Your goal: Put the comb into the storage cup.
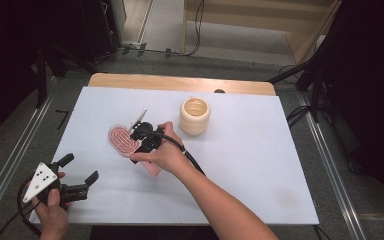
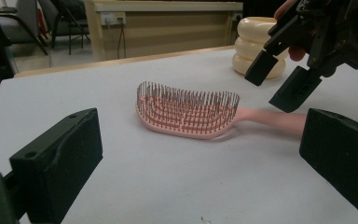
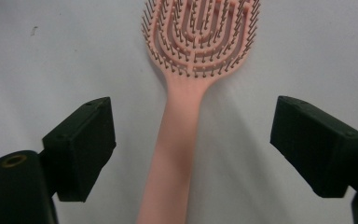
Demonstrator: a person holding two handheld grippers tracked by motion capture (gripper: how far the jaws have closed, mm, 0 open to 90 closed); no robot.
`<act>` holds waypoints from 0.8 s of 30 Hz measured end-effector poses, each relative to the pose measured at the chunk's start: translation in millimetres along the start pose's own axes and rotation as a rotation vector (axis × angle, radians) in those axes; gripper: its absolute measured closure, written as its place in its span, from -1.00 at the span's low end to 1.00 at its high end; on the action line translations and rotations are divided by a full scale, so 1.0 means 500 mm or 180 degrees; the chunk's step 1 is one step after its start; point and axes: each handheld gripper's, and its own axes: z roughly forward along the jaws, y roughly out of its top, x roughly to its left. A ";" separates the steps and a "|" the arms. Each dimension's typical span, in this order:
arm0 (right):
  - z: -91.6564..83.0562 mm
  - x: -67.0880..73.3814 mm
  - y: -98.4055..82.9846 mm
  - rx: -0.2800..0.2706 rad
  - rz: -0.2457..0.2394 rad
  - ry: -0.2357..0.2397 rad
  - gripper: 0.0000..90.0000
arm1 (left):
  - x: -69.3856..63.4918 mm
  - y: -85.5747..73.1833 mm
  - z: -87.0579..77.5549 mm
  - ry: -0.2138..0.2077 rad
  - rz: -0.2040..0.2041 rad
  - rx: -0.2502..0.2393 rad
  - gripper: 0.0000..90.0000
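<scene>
We see a pink brush (image 3: 189, 88) lying flat on the white counter (image 1: 240, 165), bristles up; its handle runs straight between the right gripper (image 3: 193, 140) fingers (image 3: 81, 147), which stand wide apart and clear of it on either side, just above it; the oval head lies beyond the fingertips, and the handle's free end points back toward the hand. The long axis runs along the line the right gripper looks down; from the left gripper (image 2: 200, 163) it lies crosswise, well ahead of fingers that are also apart and empty. We judge the brush light, stiff plastic, smooth and a little slippery, with fine bristles that could bend; the bare handle, near its middle, looks the best place to clamp. A cream ribbed cup (image 1: 195, 116) stands beyond the brush head.
</scene>
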 end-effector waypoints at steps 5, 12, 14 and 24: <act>0.017 0.002 0.006 0.0034 0.0030 0.0026 -0.72 | 0.000 0.000 0.000 -0.0006 0.0002 0.0003 -1.00; 0.034 0.005 0.009 0.0108 0.0151 0.0048 -0.39 | 0.001 0.000 0.000 -0.0002 -0.0008 -0.0005 -1.00; 0.041 0.004 0.010 0.0145 0.0224 0.0041 -0.31 | 0.001 0.000 0.000 -0.0001 -0.0008 -0.0005 -1.00; 0.058 0.006 0.016 0.0195 0.0440 0.0040 -0.07 | 0.001 0.000 0.001 -0.0006 -0.0014 -0.0006 -1.00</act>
